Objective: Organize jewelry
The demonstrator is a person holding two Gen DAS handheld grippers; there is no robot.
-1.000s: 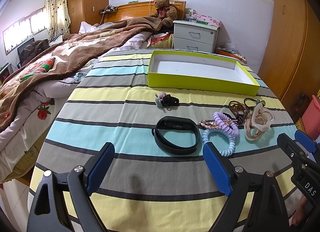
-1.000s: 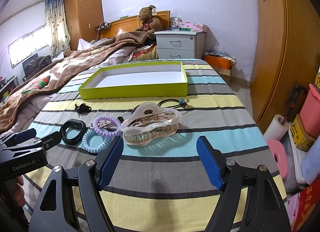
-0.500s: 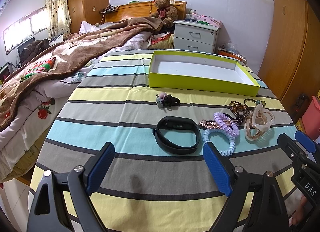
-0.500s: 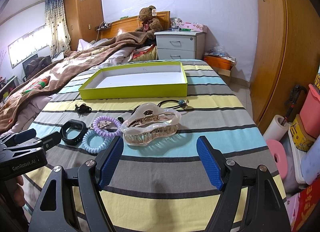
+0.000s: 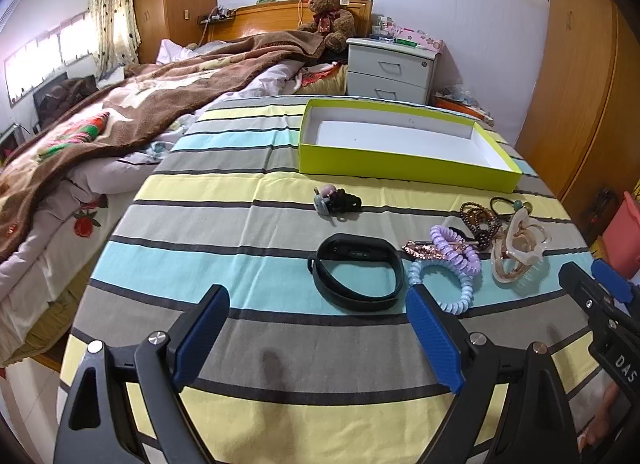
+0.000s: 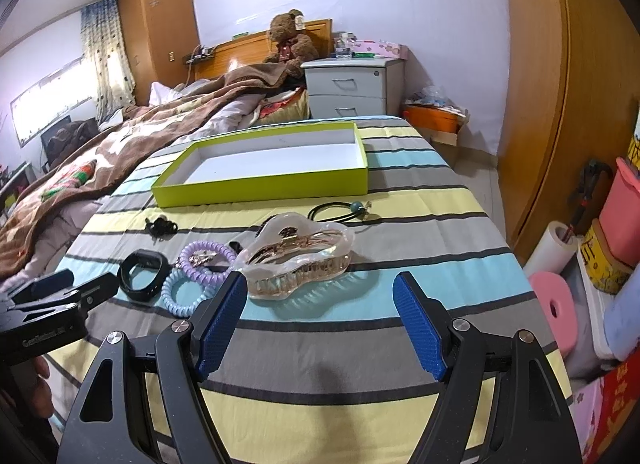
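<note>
A lime-green empty box (image 5: pixel 404 164) (image 6: pixel 264 186) lies at the far side of the striped cloth. Before it lie a black wristband (image 5: pixel 356 272) (image 6: pixel 142 274), a light-blue coil tie (image 5: pixel 444 286) (image 6: pixel 182 296), a purple coil tie (image 5: pixel 456 248) (image 6: pixel 206 258), a clear claw clip (image 5: pixel 520 252) (image 6: pixel 298 260), brown beads (image 5: pixel 478 220), a black cord with a bead (image 6: pixel 340 212) and a small black hair tie (image 5: pixel 336 202) (image 6: pixel 160 226). My left gripper (image 5: pixel 318 332) is open, just short of the wristband. My right gripper (image 6: pixel 318 320) is open, just short of the claw clip.
The striped table (image 5: pixel 240 248) meets a bed with a brown blanket (image 5: pixel 120 112) on the left. A grey nightstand (image 5: pixel 390 70) and a teddy bear (image 5: pixel 328 18) stand behind. Wooden wardrobe doors (image 6: pixel 560 84), a pink bin (image 6: pixel 624 208) and rolls (image 6: pixel 556 304) crowd the right side.
</note>
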